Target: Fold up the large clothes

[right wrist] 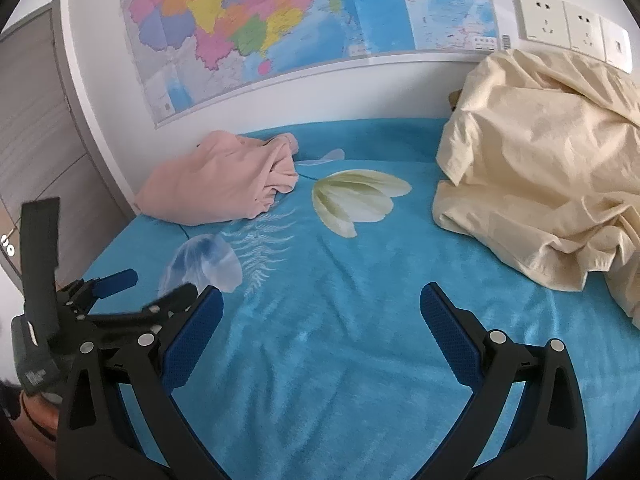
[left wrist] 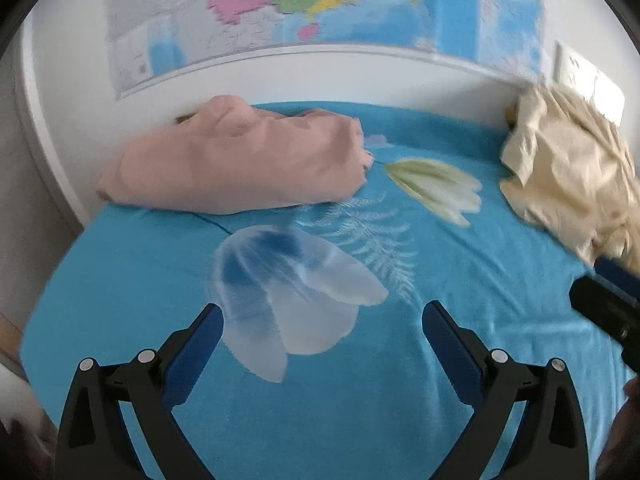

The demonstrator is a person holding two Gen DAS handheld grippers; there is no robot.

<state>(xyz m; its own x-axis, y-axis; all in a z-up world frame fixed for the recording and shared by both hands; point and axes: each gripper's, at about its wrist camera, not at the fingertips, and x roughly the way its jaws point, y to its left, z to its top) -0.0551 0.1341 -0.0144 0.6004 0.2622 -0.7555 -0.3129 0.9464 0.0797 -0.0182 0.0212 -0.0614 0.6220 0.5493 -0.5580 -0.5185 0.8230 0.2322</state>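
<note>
Left wrist view, left claw: the left claw (left wrist: 320,316) hangs spread wide and empty over the turquoise plush flower-printed bed cover (left wrist: 320,400).
Left wrist view, pink garment: one peach-pink soft cloth garment (left wrist: 236,160) lies at the far left against the white wall (left wrist: 280,76), in a compact bundle; it looks already folded and set aside.
Left wrist view, cream garment: one crumpled cream cotton garment (left wrist: 568,176) is heaped at the far right, blurred; probably the piece awaiting folding.
Left wrist view, right claw: only a dark, blue-tipped part of the right claw (left wrist: 608,292) shows at the right edge, just below the cream heap.

Right wrist view, right claw: the right claw (right wrist: 320,304) is released too, gripping nothing, aimed at the bare middle of the cover (right wrist: 340,360).
Right wrist view, left claw: the left claw (right wrist: 128,288) sits low at the left, apart from both garments.
Right wrist view, garments: two, pink (right wrist: 224,180) far left and cream (right wrist: 540,160) far right, well apart, leaving the middle free as folding space.
Right wrist view, wall: one colourful paper wall map (right wrist: 280,28); three white socket plates (right wrist: 572,28).
</note>
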